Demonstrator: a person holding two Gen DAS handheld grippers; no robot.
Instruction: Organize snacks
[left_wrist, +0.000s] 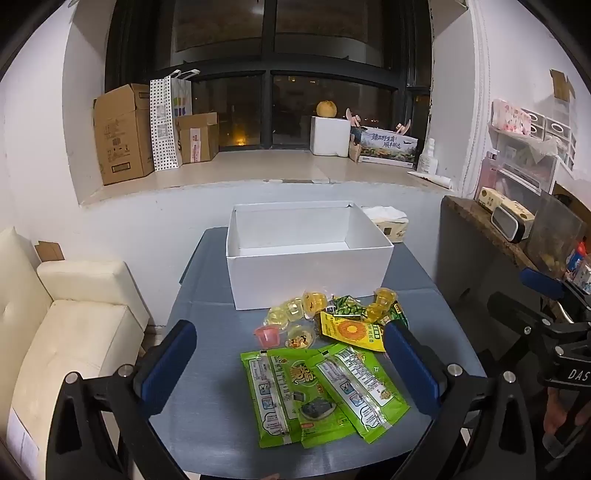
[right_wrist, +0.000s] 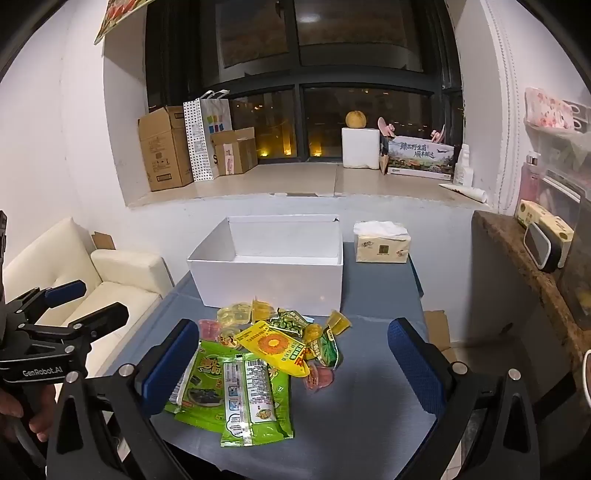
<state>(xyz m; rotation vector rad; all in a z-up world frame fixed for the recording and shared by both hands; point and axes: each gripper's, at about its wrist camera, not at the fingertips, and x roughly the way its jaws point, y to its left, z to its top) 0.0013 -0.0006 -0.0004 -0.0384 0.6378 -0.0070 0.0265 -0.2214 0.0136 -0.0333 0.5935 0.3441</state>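
Left gripper (left_wrist: 291, 363) spread wide, gripping nothing, poised over green packets (left_wrist: 317, 395) at lower centre of frame. Right gripper (right_wrist: 293, 360) likewise wide, nothing between its pads. Snack pile centre frame on grey table (left_wrist: 207, 424): yellow packet (right_wrist: 275, 347) overlapping the green ones, jelly cups (left_wrist: 314, 302) behind. White box (left_wrist: 306, 258) just beyond, touching no snack visibly. Tissue pack (right_wrist: 382, 245) right of box.

A home living room — cream sofa (left_wrist: 70, 332), boxes on windowsill (left_wrist: 258, 168)
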